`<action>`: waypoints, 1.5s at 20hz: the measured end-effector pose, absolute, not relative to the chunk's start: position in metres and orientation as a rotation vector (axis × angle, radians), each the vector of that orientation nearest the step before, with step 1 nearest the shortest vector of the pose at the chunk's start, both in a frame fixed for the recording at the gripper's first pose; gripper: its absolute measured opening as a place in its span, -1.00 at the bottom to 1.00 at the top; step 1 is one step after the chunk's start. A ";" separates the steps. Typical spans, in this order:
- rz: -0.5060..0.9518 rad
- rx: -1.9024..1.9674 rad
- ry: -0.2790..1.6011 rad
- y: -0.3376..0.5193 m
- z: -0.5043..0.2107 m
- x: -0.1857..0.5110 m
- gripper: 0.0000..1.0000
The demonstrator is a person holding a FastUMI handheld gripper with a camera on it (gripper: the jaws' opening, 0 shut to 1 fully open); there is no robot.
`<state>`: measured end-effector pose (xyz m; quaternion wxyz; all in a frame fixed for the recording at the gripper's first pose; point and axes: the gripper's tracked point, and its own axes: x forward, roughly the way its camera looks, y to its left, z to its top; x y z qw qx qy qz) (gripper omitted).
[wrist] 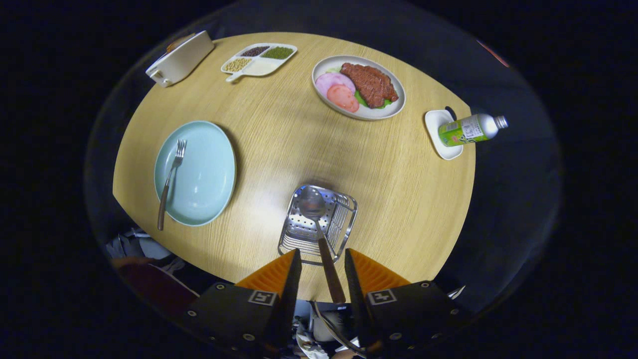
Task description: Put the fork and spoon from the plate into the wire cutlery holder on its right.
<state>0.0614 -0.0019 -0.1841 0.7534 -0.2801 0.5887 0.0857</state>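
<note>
Below, at the bottom centre of the frame, the claw (322,264) hung over the near edge of the round wooden bench (279,139), its two fingers (289,271) spread apart with a clear gap on either side of the spoon (319,234). The spoon's brown handle ran between the fingers without either one visibly pressing on it; whether anything lower down still touched the handle could not be told. The spoon's bowl sat inside the wire cutlery holder (319,224), just ahead of the fingertips, with the handle slanting back out of the holder toward the claw.

At centre left of the frame lay the pale blue plate (209,169), well apart from the holder. The fork (170,179) rested on it, tines toward the far side, its brown handle crossing the plate's near rim and overhanging onto the bench.

Beyond these, in the upper part of the frame, stood a white divided dish (259,60) with beans and grains, a white box-like container (180,59) at upper left, and an oval platter of meat and sliced food (359,87). At the right edge a green-labelled bottle (471,129) lay on its side across a small white dish (438,137).
</note>
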 end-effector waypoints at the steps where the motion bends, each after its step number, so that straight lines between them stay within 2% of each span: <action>1: 0.193 -0.580 1.232 0.009 -0.174 0.063 0.19; 2: 0.202 -0.557 1.180 0.020 -0.165 0.064 0.47; 3: 0.207 -0.541 1.127 0.031 -0.157 0.067 0.61; 4: 0.198 -0.531 1.067 0.040 -0.150 0.070 0.90; 5: 0.197 -0.515 1.013 0.052 -0.146 0.072 0.99; 10: 0.259 -0.398 0.888 0.128 -0.157 0.049 1.00; 18: 0.323 -0.330 0.876 0.214 -0.224 0.014 0.99; 27: 0.283 -0.382 0.925 0.231 -0.294 -0.008 0.99; 30: 0.266 -0.400 0.937 0.231 -0.309 -0.010 0.84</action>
